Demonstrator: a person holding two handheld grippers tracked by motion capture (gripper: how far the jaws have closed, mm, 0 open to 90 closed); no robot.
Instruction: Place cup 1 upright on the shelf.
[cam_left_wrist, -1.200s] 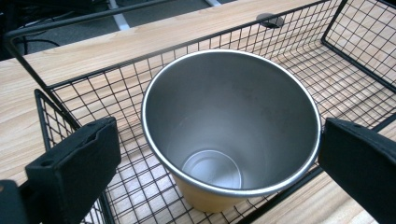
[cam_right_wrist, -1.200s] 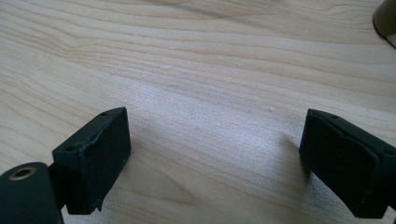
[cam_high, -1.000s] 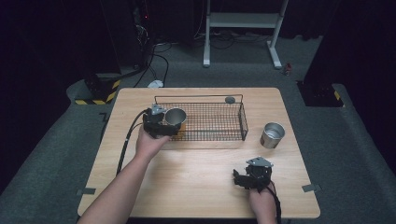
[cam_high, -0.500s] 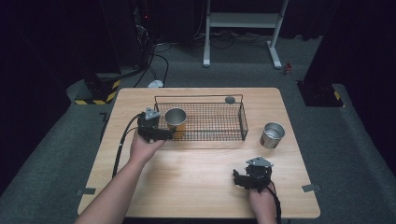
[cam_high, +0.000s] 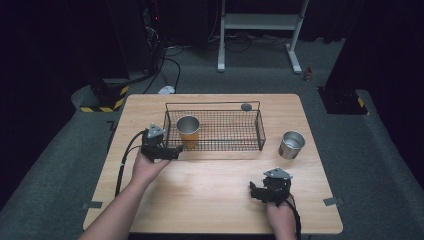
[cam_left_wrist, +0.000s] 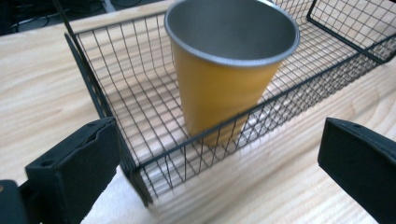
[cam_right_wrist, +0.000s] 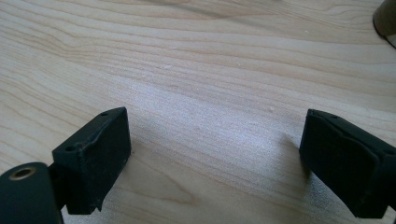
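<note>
My left tongs (cam_high: 172, 152) gape wide beside the basket (cam_left_wrist: 116, 140), orange cup (cam_left_wrist: 224, 79) standing inside. Right tongs (cam_high: 256, 191), wide and empty, rest low over the bench (cam_high: 210, 200); probably the steel cup (cam_high: 291, 144) next.

cup (cam_left_wrist: 219, 88): orange, grey inside | basket (cam_high: 220, 145): black wire grid | bench (cam_high: 210, 200): pale wood grain | second cup (cam_high: 291, 145): silver

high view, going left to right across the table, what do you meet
left tongs held by the person's left hand → yellow metal cup standing in the black wire basket → right tongs near the front edge → silver metal cup standing on the light wooden table
</note>
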